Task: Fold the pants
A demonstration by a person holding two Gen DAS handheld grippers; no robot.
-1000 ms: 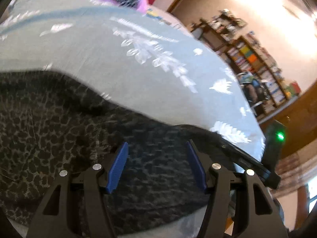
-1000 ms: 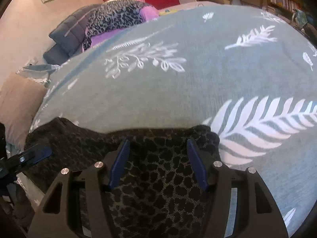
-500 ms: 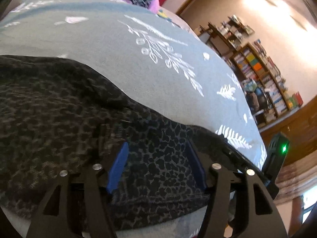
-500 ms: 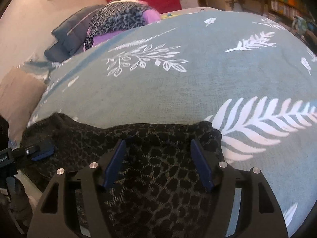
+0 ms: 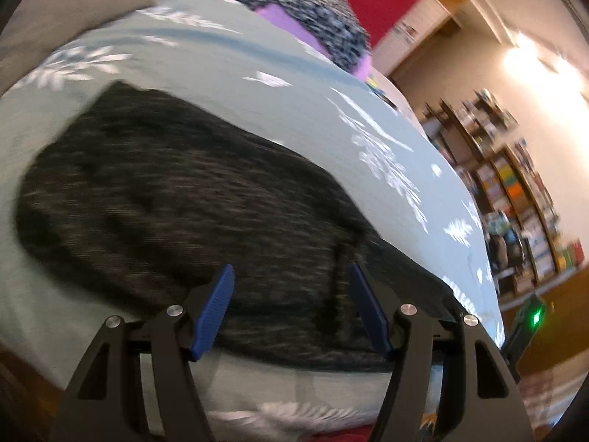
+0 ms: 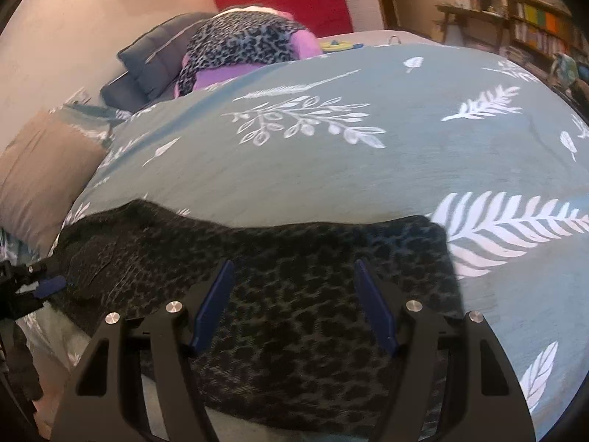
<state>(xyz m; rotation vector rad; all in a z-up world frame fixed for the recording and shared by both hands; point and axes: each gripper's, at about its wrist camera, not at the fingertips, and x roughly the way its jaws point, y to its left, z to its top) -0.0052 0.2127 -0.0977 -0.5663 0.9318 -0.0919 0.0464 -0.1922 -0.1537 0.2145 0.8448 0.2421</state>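
The pants (image 6: 279, 294), dark leopard print, lie flat on the bed (image 6: 331, 169) as a folded band running left to right across the lower half of the right wrist frame. The right gripper (image 6: 292, 302) hangs over its right part, fingers spread, nothing pinched. The left gripper (image 5: 292, 307) is over the band's other part, its jaws opening with only cloth beneath them. In the blurred left wrist frame the pants (image 5: 184, 199) stretch away toward the upper left, so that end looks nearer the left hand, probably.
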